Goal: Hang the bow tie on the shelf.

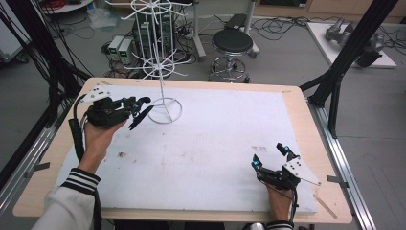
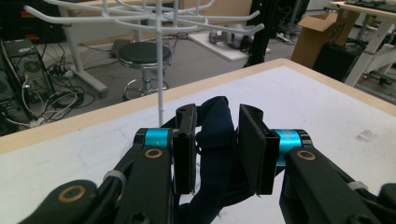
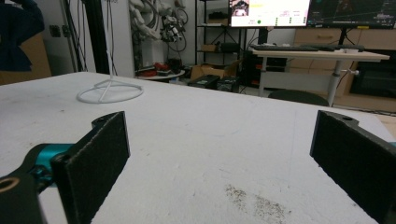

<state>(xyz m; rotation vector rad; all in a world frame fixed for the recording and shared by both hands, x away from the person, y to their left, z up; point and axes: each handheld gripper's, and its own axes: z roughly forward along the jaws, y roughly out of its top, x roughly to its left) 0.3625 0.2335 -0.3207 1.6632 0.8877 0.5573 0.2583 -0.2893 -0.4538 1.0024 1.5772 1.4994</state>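
The left gripper point(image 2: 215, 149) is clamping a dark piece of cloth point(image 2: 218, 140) between its jaws, holding it just in front of the white wire rack point(image 1: 160, 62), whose arms are all hanging bare. The right gripper point(image 1: 272, 160) is resting wide open on the bench point(image 1: 201, 139), well apart, gripping nothing. Judging by this, the hanging is not yet done.

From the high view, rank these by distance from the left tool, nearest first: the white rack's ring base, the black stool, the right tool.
1. White rack's ring base: on the table, just right of the left tool, which grips a dark cloth.
2. Black stool: on the floor beyond the table's far edge.
3. Right tool: at the table's near right; roughly as far as the stool, too close to call.
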